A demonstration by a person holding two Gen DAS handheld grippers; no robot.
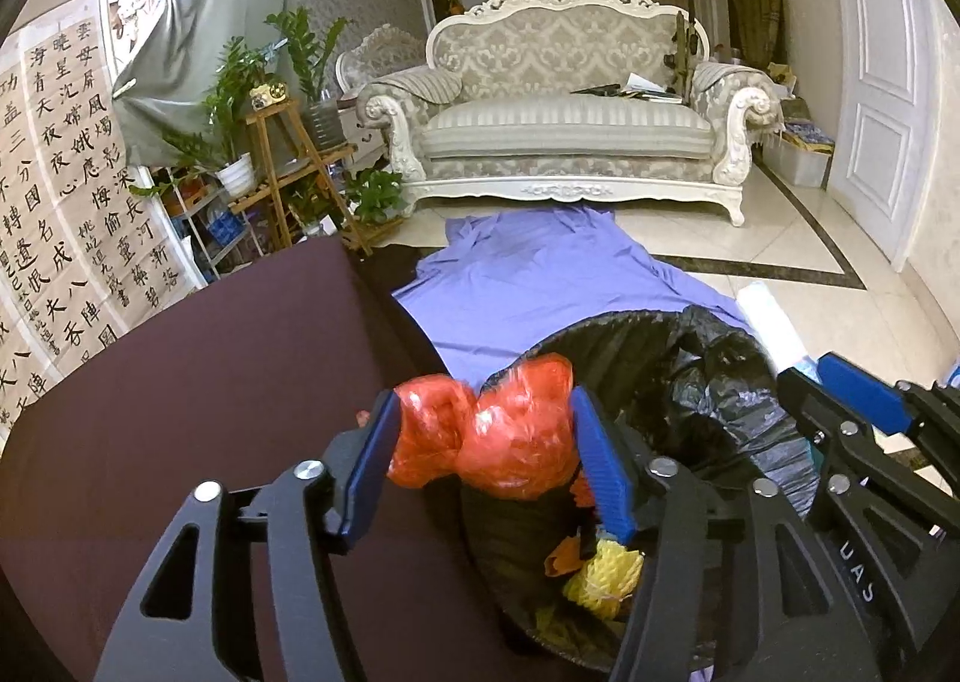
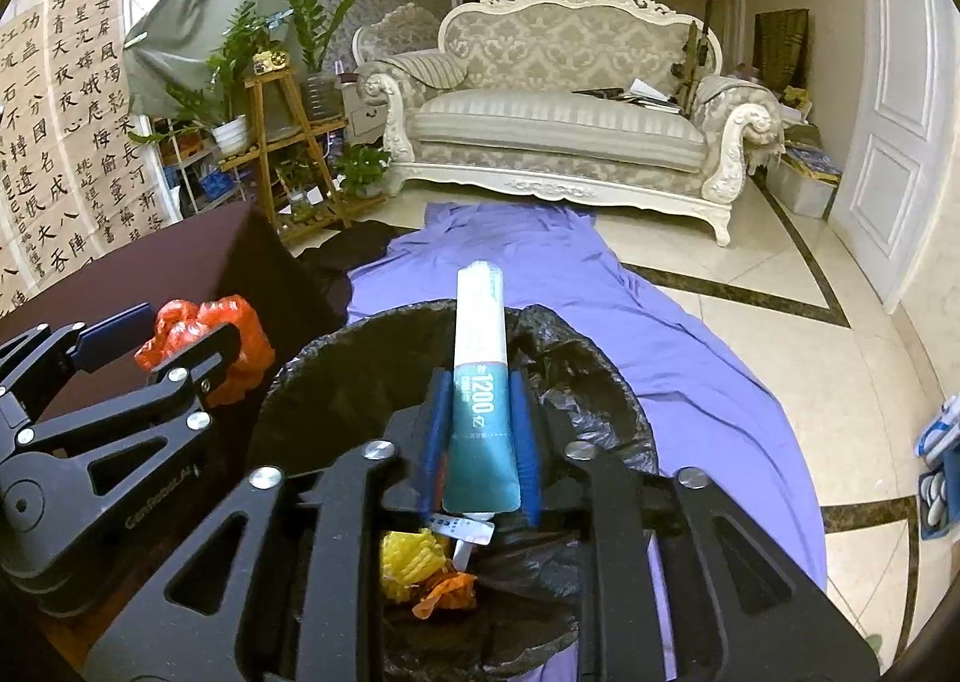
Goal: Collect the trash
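My left gripper (image 1: 486,442) is shut on a crumpled red plastic bag (image 1: 480,436) and holds it over the near rim of a bin lined with a black bag (image 1: 708,382). My right gripper (image 2: 480,442) is shut on a teal and white toothpaste tube (image 2: 480,370) and holds it upright over the same bin (image 2: 324,382). A yellow net wad (image 2: 411,559) and orange scraps (image 2: 447,592) lie inside the bin. The left gripper (image 2: 174,346) with the red bag (image 2: 240,346) shows at the left of the right wrist view. The right gripper (image 1: 840,400) shows at the right of the left wrist view.
A dark brown table (image 1: 180,412) stands left of the bin. A purple sheet (image 1: 540,274) lies on the tiled floor toward an ornate sofa (image 1: 564,117). Plants on wooden stands (image 1: 282,129) are at the left. A white door (image 1: 882,81) is at the right.
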